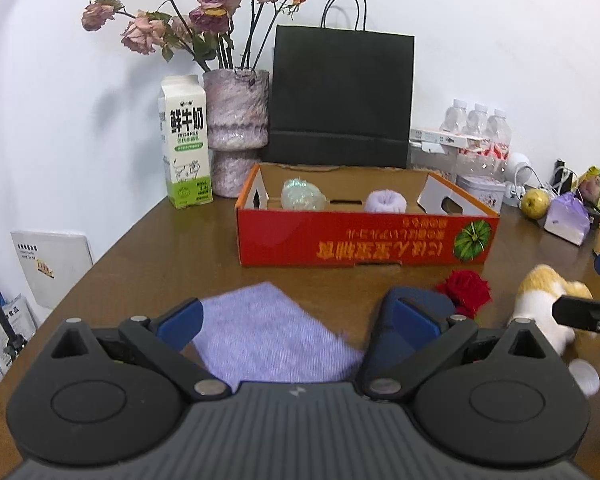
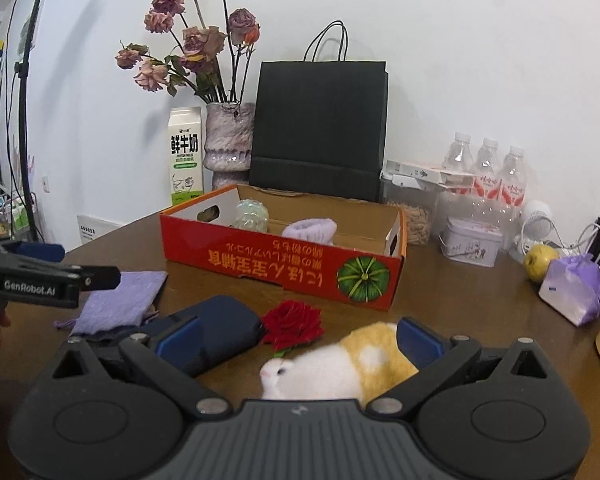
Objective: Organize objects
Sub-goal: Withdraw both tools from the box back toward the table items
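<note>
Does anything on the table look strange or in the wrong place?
Two things. The red box has its printed text upside down as seen from the grippers. The flowers in the vase at the back are dried and drooping. Nothing looks spilled or broken.

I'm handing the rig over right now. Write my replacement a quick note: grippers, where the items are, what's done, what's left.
Left gripper: open, holding nothing, over the purple cloth on the table.
Right gripper: open, jaws either side of the plush toy, not closed on it.
Done: an iridescent ball and a lilac scrunchie already lie in the red box.
Left on the table, in front of the box: purple cloth, dark blue case, red rose, plush toy.
Likely next: close on the plush toy and carry it to the box, then the rest.
</note>
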Demonstrator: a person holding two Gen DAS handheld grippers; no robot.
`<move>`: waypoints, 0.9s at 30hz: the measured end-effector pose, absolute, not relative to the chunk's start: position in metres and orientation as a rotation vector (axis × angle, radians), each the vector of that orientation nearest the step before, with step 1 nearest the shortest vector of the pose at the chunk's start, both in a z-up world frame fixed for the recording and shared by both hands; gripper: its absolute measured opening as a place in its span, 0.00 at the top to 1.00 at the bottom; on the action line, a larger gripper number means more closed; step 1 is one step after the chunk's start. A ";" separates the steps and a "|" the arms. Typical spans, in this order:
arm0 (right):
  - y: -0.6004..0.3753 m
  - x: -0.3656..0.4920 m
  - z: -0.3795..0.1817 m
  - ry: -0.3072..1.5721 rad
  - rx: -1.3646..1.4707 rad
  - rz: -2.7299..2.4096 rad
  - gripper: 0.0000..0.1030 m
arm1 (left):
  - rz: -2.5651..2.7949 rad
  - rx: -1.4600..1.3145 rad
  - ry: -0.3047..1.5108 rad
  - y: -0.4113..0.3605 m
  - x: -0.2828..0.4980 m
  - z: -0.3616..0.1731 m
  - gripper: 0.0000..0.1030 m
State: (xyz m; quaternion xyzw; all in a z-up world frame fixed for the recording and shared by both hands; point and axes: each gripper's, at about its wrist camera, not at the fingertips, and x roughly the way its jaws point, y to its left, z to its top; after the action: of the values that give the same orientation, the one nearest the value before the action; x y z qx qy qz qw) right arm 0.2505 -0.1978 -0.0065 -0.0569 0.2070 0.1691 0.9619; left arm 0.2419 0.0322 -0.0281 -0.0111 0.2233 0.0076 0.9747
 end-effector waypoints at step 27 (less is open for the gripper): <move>-0.228 0.224 -0.062 0.667 -0.030 0.224 0.17 | -0.019 -0.047 0.513 0.031 0.204 -0.053 0.00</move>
State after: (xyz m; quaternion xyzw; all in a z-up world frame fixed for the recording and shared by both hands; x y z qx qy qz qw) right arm 0.2239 -0.2279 -0.0621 -0.0146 0.3266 0.1095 0.9387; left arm 0.2043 0.0312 -0.0527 -0.0234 0.2537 -0.0096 0.9670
